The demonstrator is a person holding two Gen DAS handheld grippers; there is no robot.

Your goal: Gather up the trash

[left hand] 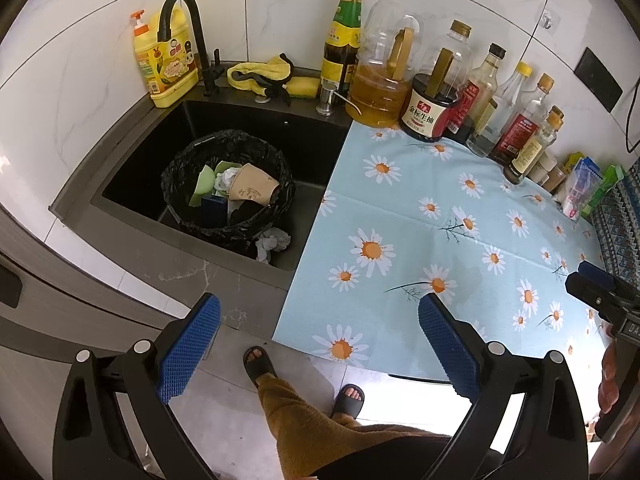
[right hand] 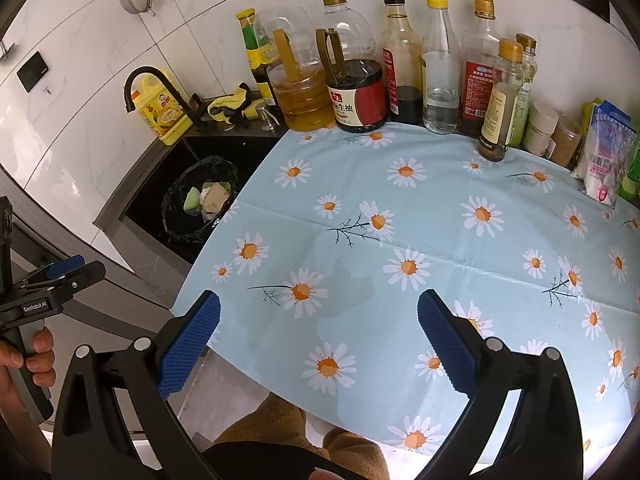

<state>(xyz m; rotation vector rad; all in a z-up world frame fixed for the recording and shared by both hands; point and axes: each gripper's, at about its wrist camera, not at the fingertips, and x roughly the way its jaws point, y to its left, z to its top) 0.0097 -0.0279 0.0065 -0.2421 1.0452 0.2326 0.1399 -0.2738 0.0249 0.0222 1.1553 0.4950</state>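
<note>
A bin lined with a black bag point(left hand: 228, 188) stands in the dark sink point(left hand: 132, 168). It holds a brown paper cup point(left hand: 253, 186), green scraps, a blue box and crumpled paper. A crumpled white paper point(left hand: 273, 243) lies in the sink beside the bin. My left gripper point(left hand: 318, 344) is open and empty, held above the counter's front edge. My right gripper point(right hand: 318, 340) is open and empty over the daisy-print cloth point(right hand: 400, 220). The bin also shows in the right wrist view point(right hand: 200, 200).
Oil and sauce bottles point(right hand: 360, 80) line the back wall, with jars and packets point(right hand: 604, 152) at the right. A black faucet point(left hand: 188, 36), yellow detergent bottle point(left hand: 164, 60), yellow rag point(left hand: 260, 74) and sponge sit behind the sink. The person's slippered feet point(left hand: 260, 364) are on the floor below.
</note>
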